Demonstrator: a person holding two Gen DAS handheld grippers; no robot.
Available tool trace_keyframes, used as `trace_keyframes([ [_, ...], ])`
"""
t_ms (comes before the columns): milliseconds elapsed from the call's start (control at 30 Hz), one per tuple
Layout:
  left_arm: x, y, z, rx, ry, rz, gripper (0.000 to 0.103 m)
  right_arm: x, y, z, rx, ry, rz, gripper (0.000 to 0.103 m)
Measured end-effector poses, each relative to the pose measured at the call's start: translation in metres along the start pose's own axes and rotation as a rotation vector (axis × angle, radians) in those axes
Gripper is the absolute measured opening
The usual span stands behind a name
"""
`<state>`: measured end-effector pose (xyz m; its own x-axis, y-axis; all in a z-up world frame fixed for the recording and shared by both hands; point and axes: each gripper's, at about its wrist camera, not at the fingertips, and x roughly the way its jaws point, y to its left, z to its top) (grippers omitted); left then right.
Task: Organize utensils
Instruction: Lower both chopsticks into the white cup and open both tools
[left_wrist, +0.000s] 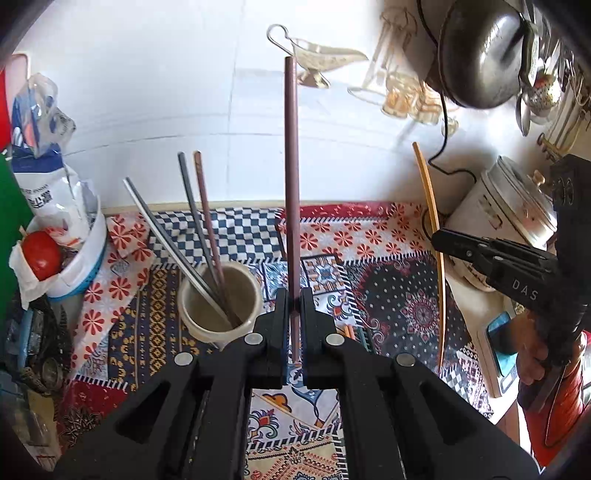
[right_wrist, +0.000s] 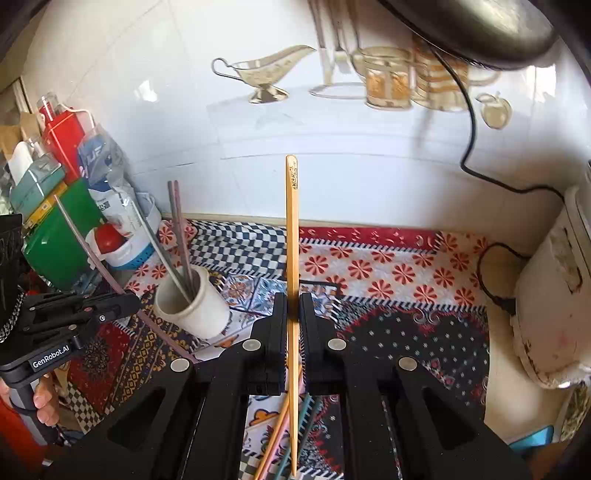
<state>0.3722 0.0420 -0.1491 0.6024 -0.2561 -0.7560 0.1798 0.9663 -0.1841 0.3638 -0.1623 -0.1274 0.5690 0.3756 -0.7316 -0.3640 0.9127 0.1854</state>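
Grippers (left_wrist: 293, 295) (right_wrist: 293, 295) pinch slim chopsticks, brown (left_wrist: 291, 147) and yellow (right_wrist: 291, 229), near ceramic cup (left_wrist: 218, 299).

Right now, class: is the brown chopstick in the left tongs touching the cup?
Apart. The left wrist view shows the brown chopstick clamped beside the cup, cloth visible between them.

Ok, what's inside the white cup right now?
Three chopsticks stand in the cup: a silver one, a grey one and a brown one. Their tips and the cup's bottom are hidden by its wall.
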Motion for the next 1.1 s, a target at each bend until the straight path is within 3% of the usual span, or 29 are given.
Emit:
trace_keyframes([
  [200, -0.027, 0.029, 0.013, -0.055, -0.085, 0.03, 0.003, 0.011, 0.041, 0.033, -0.075, -0.043, 0.062, 0.006],
  [467, -0.031, 0.063, 0.033, -0.116, -0.14, 0.058, 0.003, 0.036, 0.085, 0.067, -0.138, -0.098, 0.134, 0.006],
  [833, 0.009, 0.091, 0.032, -0.156, -0.063, 0.065, 0.003, 0.101, 0.112, 0.088, -0.139, -0.071, 0.216, 0.006],
  [1100, 0.035, 0.1, 0.022, -0.17, 0.01, 0.058, 0.003, 0.14, 0.109, 0.078, -0.123, -0.03, 0.214, 0.006],
])
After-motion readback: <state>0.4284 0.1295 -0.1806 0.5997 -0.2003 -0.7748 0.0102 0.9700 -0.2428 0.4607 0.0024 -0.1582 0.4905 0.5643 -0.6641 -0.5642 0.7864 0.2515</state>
